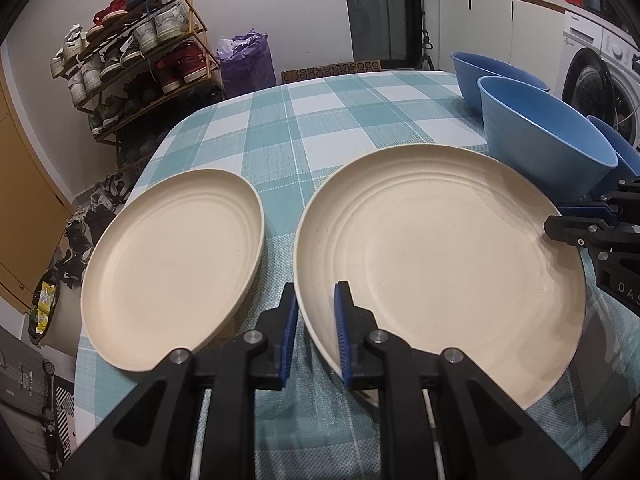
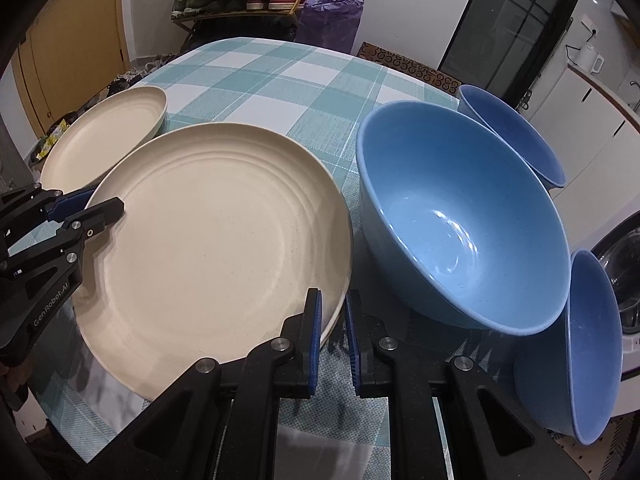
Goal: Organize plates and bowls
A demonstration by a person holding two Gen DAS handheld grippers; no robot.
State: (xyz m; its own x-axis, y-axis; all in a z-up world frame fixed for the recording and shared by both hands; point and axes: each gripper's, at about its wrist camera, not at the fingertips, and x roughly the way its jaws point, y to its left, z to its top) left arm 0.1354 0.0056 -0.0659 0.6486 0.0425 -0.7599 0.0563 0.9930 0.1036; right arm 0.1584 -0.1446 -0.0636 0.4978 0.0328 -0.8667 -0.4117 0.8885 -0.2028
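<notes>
In the left wrist view, the left gripper [image 1: 317,304] at bottom centre is clamped on the near-left rim of the large cream plate [image 1: 440,264], with a second cream plate [image 1: 172,260] lying apart at left on the checked tablecloth [image 1: 320,120] and blue bowls [image 1: 548,140] at upper right. In the right wrist view, the right gripper [image 2: 333,312] at bottom centre pinches the same plate's right rim, just left of the big blue bowl [image 2: 460,224].

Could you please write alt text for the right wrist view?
Both hand-held grippers, right and left, clamp opposite rims of a large cream plate on a checked tablecloth. A second cream plate lies behind; three blue bowls sit right.
</notes>
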